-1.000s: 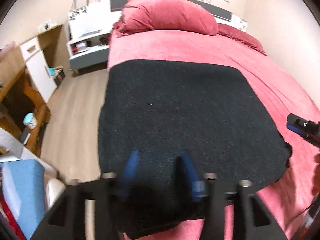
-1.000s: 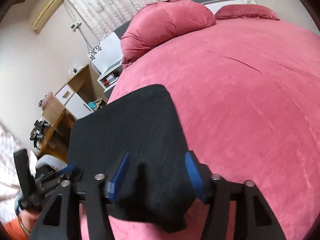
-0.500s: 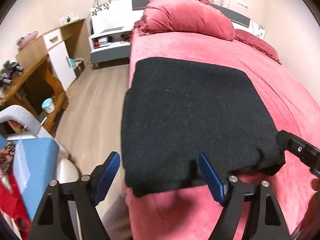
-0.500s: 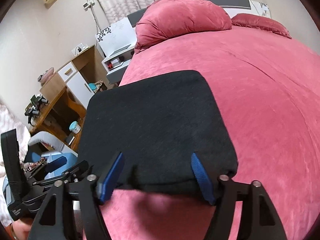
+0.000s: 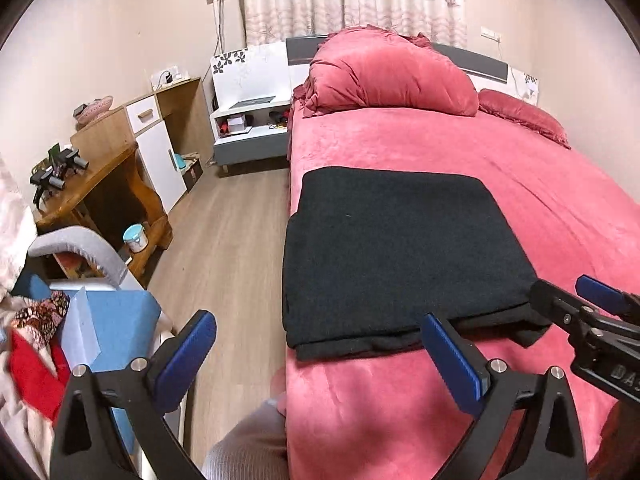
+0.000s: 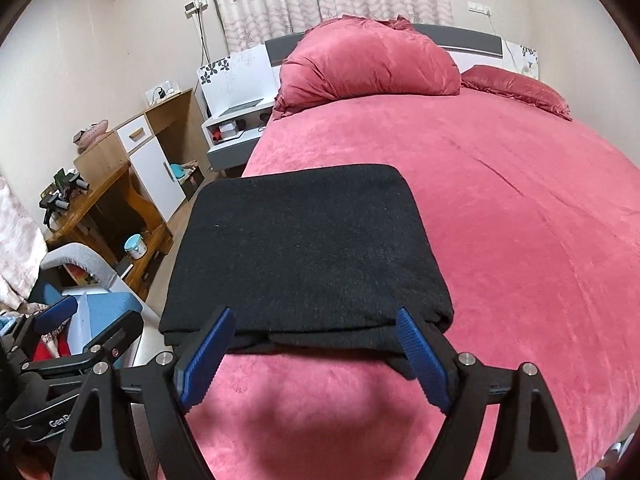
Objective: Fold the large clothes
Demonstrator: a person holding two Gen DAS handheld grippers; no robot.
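Black garment (image 5: 404, 248) lies folded flat on the pink bed (image 5: 500, 152), mid-frame in both views, near the bed's lower left edge. Left gripper (image 5: 320, 354): jaws have just been opening, now spread wide, nothing between them, clear of the cloth. Right gripper (image 6: 316, 354): jaws likewise just opening, wide, pads flanking the garment's near edge without pressing it.

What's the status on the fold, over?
Left gripper and right gripper open, jaws just opened, nothing held. Black garment folded flat on bed. Nothing obstructing.
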